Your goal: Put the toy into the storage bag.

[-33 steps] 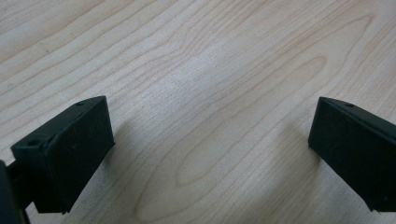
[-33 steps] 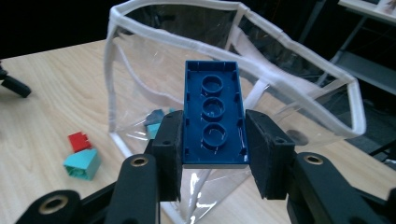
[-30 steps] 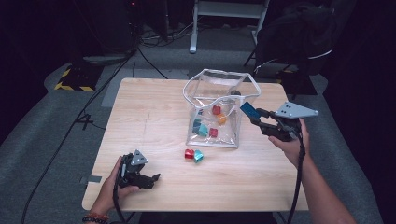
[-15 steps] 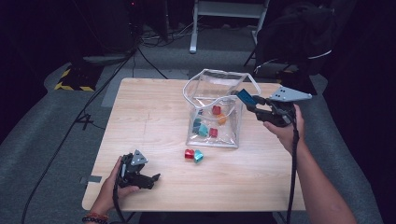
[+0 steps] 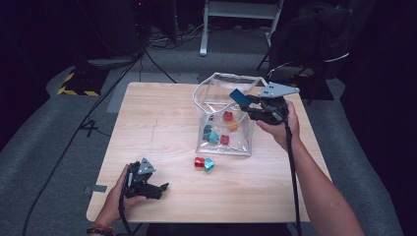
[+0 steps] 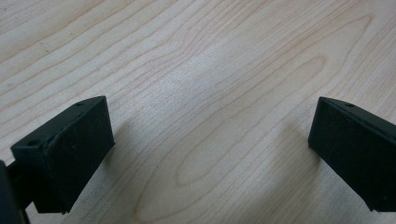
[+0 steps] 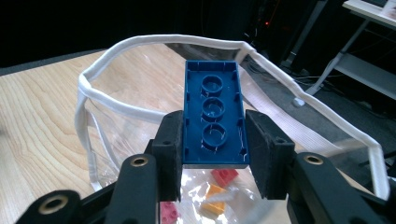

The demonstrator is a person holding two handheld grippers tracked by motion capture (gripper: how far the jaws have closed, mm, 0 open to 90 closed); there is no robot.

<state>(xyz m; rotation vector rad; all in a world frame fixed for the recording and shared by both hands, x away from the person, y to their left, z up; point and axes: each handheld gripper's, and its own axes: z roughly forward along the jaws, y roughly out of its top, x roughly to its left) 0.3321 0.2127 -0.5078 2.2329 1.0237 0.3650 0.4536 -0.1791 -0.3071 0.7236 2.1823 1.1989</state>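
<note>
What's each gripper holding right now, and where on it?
The right gripper clamps a blue brick by its long sides at the near end, over the clear bag. The left gripper holds nothing, jaws open over the table.

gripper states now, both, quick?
Left gripper: open, nothing between the jaws, over bare table.
Right gripper: shut on blue brick, above the clear bag.
</note>
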